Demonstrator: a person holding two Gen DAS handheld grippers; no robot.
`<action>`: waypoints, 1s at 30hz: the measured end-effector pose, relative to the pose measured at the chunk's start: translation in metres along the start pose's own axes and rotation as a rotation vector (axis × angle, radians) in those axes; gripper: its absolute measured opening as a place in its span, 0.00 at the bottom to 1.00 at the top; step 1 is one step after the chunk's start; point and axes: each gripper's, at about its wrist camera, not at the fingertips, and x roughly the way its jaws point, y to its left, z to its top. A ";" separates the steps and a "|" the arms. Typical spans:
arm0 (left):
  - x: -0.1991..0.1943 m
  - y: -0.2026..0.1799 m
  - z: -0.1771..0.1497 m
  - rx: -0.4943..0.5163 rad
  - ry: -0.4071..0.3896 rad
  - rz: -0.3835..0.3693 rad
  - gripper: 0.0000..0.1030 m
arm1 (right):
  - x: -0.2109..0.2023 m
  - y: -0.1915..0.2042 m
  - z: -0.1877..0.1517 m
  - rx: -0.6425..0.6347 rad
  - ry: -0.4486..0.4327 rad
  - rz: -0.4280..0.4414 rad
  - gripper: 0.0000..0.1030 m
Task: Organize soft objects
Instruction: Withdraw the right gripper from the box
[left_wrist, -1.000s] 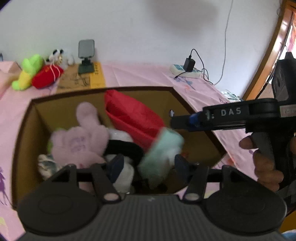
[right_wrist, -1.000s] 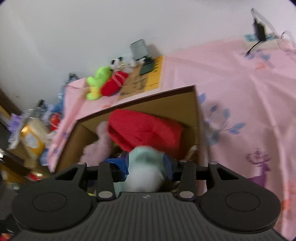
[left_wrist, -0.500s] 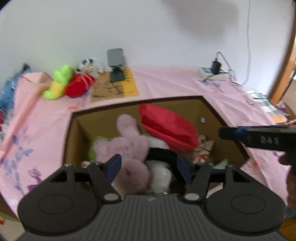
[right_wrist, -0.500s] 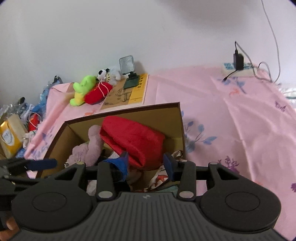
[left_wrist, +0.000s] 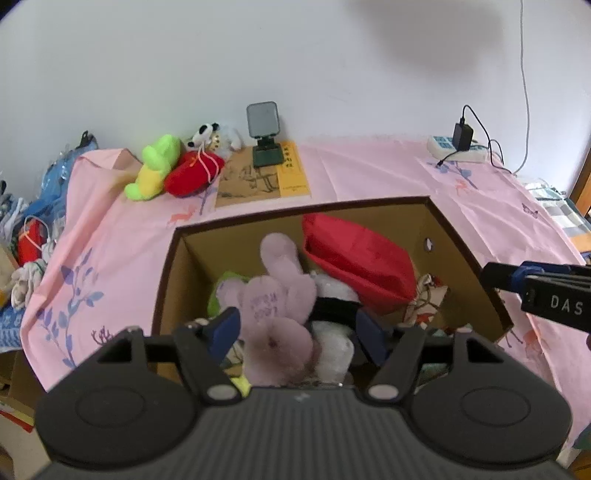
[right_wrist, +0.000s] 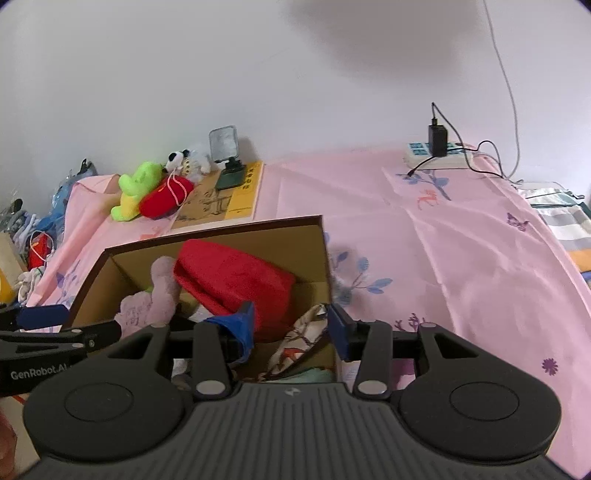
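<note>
While both jaws spread empty | cardboard box (left_wrist: 458, 236): pink plush (left_wrist: 277, 306), red cushion (left_wrist: 362, 258) inside

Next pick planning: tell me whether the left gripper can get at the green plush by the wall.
Probably yes: the left gripper is empty, opening, and the green plush lies uncovered on the pink cloth beyond the box.

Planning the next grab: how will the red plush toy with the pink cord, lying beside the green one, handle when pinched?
The red plush toy looks stuffed and rounded, so it should squash and weigh little. Its loose pink cord may snag. It leans on the green plush toy, which may shift too.
</note>
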 end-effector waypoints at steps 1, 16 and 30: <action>0.000 -0.003 0.000 0.004 0.005 0.004 0.67 | -0.002 -0.003 -0.001 -0.001 -0.006 -0.007 0.27; -0.015 -0.085 0.002 0.010 -0.012 -0.037 0.71 | -0.024 -0.072 -0.012 -0.028 0.018 -0.030 0.29; -0.011 -0.177 -0.002 0.143 0.059 -0.196 0.71 | -0.017 -0.155 -0.023 0.117 0.147 -0.124 0.29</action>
